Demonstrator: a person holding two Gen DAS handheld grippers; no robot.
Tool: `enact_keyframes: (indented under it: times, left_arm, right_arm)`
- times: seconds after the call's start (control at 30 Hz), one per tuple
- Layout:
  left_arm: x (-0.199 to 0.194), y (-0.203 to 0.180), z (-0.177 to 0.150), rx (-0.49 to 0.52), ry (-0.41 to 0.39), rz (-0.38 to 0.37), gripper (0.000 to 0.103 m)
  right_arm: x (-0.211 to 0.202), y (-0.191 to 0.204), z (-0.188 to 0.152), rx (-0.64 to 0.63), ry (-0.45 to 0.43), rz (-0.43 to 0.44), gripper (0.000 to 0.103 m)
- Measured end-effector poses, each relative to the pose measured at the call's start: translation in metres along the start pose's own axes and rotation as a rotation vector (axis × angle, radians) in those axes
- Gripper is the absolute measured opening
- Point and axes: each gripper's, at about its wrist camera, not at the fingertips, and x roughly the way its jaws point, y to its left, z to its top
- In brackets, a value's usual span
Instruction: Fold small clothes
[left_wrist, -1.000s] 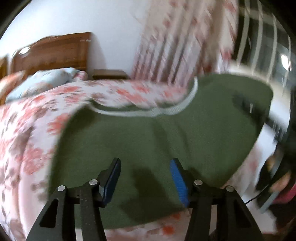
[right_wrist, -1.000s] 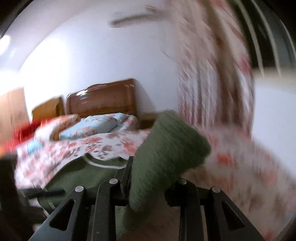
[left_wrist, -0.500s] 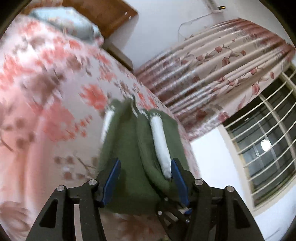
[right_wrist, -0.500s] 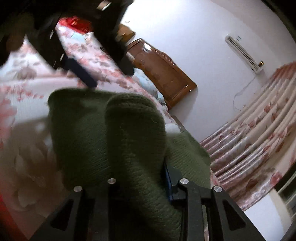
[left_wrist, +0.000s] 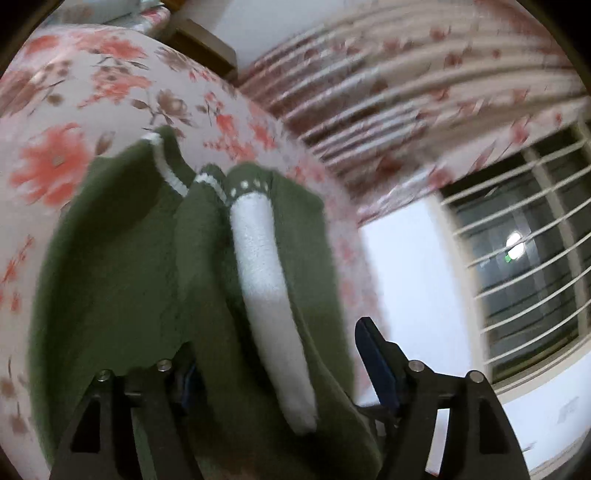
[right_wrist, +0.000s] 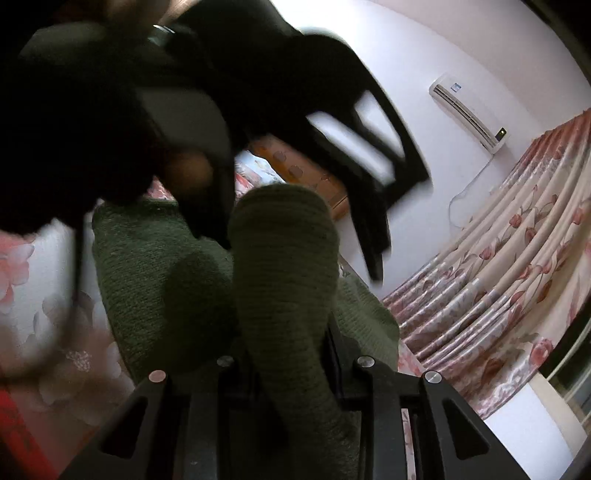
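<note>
Dark green knitted garment with a white ribbed band lies bunched on the bed, on the floral pink-and-white bedspread.

Left tongs: jaws stand apart and have just been opening. Folds of the green knit and the white band lie between them. The right blue pad is clear of the cloth; the left pad is hidden behind a fold, so contact there cannot be told.

Right tongs: clamped on a thick rolled fold of the same green garment, which stands up between the fingers and hides both pads. The rest of the knit spreads to the left and beyond on the bedspread.

Right wrist view, far upper left: the other black tongs frame, blurred. Floral striped curtain at right, white wall air-conditioner unit above it.
</note>
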Motion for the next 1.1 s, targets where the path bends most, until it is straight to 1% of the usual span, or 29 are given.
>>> enact_keyframes:
  times: [0.03,0.07,0.1,0.13,0.17,0.2,0.23,0.3,0.33,0.4,0.43,0.47,0.53,0.6,0.67,0.7,0.73,0.77,0.8,0.87,0.93,0.97,1.0,1.03,1.1]
  left_arm:
    - [0.008,-0.005,0.001,0.020,0.017,0.037,0.070]
    - [0.014,-0.009,0.000,0.056,0.020,0.096,0.065]
    - [0.018,-0.013,-0.001,0.094,0.015,0.162,0.047]
    - [0.018,-0.017,-0.004,0.134,-0.003,0.207,0.043]
    - [0.015,-0.018,-0.007,0.151,-0.024,0.208,0.040]
    - [0.012,-0.019,-0.009,0.164,-0.041,0.207,0.034]
    - [0.005,-0.023,-0.013,0.188,-0.073,0.212,0.031]
    - [-0.010,-0.032,-0.015,0.223,-0.125,0.219,0.030]
    - [-0.024,-0.040,-0.016,0.241,-0.165,0.206,0.030]
    - [-0.044,-0.046,-0.011,0.254,-0.206,0.178,0.030]
    - [-0.057,-0.049,-0.009,0.264,-0.227,0.178,0.030]
    - [-0.063,-0.050,-0.005,0.270,-0.233,0.189,0.030]
    - [-0.069,-0.039,-0.001,0.260,-0.214,0.218,0.030]
    - [-0.066,-0.009,0.002,0.200,-0.179,0.232,0.030]
    - [-0.053,0.026,-0.002,0.133,-0.120,0.236,0.031]
    - [-0.050,0.040,-0.006,0.112,-0.122,0.206,0.032]
    - [-0.055,0.050,-0.011,0.097,-0.155,0.135,0.032]
    - [-0.058,0.054,-0.012,0.079,-0.163,0.106,0.032]
    - [-0.060,0.056,-0.014,0.069,-0.174,0.095,0.032]
    - [-0.065,0.049,-0.019,0.091,-0.200,0.131,0.031]
    - [-0.071,0.038,-0.030,0.127,-0.229,0.182,0.031]
    - [-0.071,0.036,-0.033,0.133,-0.234,0.188,0.031]
    - [-0.070,0.036,-0.034,0.135,-0.230,0.197,0.032]
    - [-0.068,0.039,-0.034,0.137,-0.222,0.209,0.036]
    - [-0.068,0.047,-0.031,0.129,-0.216,0.165,0.037]
  right_arm:
    - [-0.001,0.000,-0.001,0.001,0.002,0.009,0.029]
    - [-0.003,0.000,-0.002,-0.005,0.008,0.028,0.103]
    - [-0.010,0.006,-0.002,-0.011,0.013,0.027,0.103]
    - [-0.014,0.006,-0.005,-0.014,0.016,0.025,0.103]
    - [-0.020,0.005,-0.010,-0.008,0.012,0.020,0.103]
    - [-0.023,0.003,-0.015,0.002,0.014,0.017,0.103]
    - [-0.026,0.003,-0.021,0.016,0.024,0.012,0.103]
    - [-0.030,-0.003,-0.036,0.058,0.051,-0.005,0.103]
    - [-0.029,-0.007,-0.042,0.080,0.066,-0.013,0.103]
    - [-0.027,-0.016,-0.052,0.129,0.103,-0.013,0.103]
    - [-0.026,-0.019,-0.055,0.146,0.113,-0.007,0.103]
    - [-0.025,-0.022,-0.056,0.163,0.117,0.000,0.103]
    - [-0.025,-0.021,-0.053,0.172,0.123,0.005,0.103]
    - [-0.023,-0.016,-0.054,0.163,0.127,0.006,0.103]
    - [-0.023,-0.016,-0.054,0.170,0.126,0.007,0.103]
    - [-0.024,-0.016,-0.055,0.174,0.126,0.011,0.103]
    - [-0.023,-0.017,-0.056,0.176,0.128,0.015,0.103]
    - [-0.024,-0.016,-0.056,0.177,0.126,0.015,0.103]
    - [-0.019,-0.021,-0.057,0.176,0.126,0.015,0.103]
    - [-0.016,-0.025,-0.056,0.172,0.127,0.015,0.103]
    - [-0.015,-0.027,-0.057,0.167,0.130,0.012,0.103]
    - [-0.014,-0.027,-0.057,0.171,0.131,0.011,0.103]
    - [-0.015,-0.027,-0.057,0.176,0.132,0.011,0.103]
    - [-0.014,-0.028,-0.057,0.183,0.133,0.013,0.103]
    - [-0.014,-0.028,-0.058,0.191,0.134,0.020,0.103]
